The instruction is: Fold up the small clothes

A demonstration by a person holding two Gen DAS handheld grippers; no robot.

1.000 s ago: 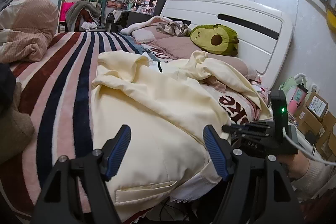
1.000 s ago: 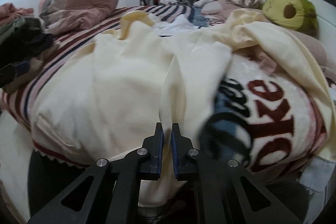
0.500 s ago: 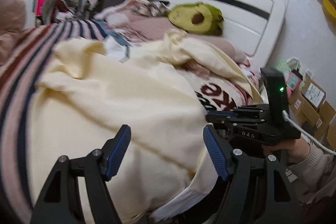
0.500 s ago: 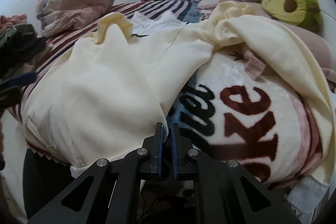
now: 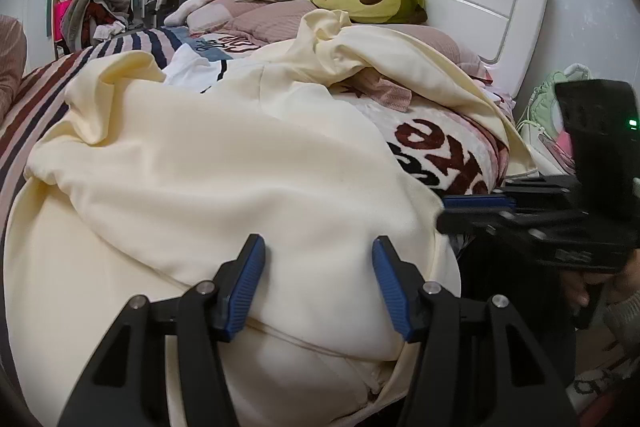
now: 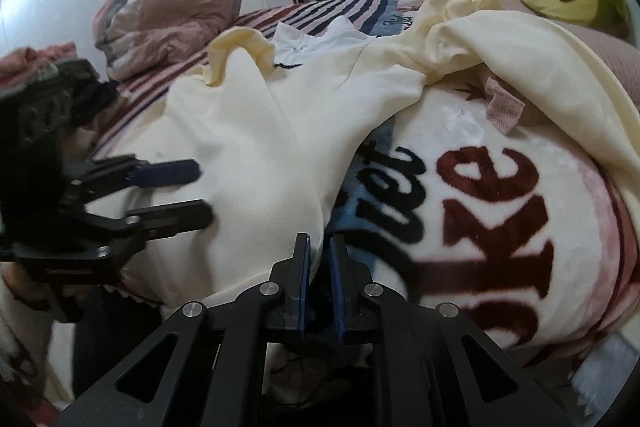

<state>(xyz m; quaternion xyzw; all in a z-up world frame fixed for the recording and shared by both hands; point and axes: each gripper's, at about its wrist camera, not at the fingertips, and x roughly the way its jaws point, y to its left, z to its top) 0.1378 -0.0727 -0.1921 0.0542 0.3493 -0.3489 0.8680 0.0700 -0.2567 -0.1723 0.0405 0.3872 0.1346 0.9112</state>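
Right gripper point(image 6: 319, 255) fingers nearly together, clamped on cream garment point(image 5: 240, 187) edge on the bed point(image 5: 80, 59); left gripper point(image 5: 318, 279) fingers apart over it, closer than earlier.

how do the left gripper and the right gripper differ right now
The left gripper has its jaws spread wide with the cream garment lying between them, gripping nothing; the right gripper has its jaws nearly together, pinching the garment's edge. The left sits over the middle of the cloth, the right at its edge beside the lettered blanket. Both are black with blue pads.
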